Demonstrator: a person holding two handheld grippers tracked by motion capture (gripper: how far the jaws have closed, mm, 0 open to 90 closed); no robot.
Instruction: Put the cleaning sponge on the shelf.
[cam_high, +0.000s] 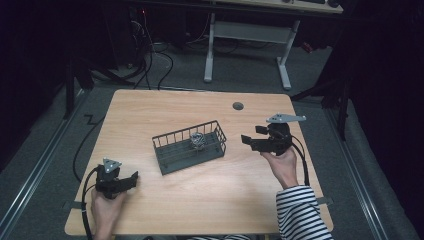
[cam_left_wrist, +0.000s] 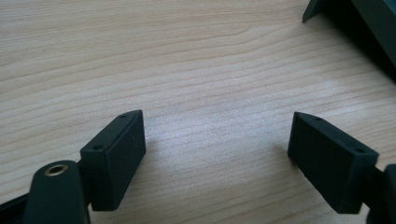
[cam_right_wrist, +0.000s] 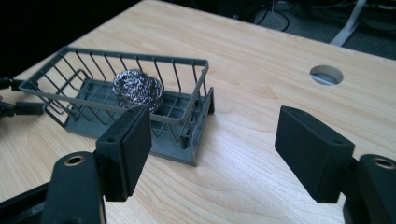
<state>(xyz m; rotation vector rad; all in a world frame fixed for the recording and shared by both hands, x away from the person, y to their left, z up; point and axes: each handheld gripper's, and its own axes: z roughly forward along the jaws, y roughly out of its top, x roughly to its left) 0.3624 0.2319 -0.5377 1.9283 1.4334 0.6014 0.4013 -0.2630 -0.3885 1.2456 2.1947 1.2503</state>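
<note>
The right gripper hangs just off the near end of the wire basket, its jaws spread wide and holding nothing. Ahead of it and a little to its left, inside the basket, sits the steel-wool scourer, resting on the basket floor close to the end nearest this gripper. The left gripper rests low over the table well back from the basket, jaws likewise spread and empty (from its own camera I see bare wood between the pads, with a dark corner of the basket up at the far right).

My guess is the scourer is what the right hand is after. To do that cleanly, the gripper would want to rise above the top rail before moving in, since the wires stand between the jaws and the ball at this height. Then come down from over the open top with one pad on each side of the scourer, and close gently; it looks springy and would squash or slip if nipped at the edge. If the basket seems light enough to skid, the left gripper could steady its far end.
</note>
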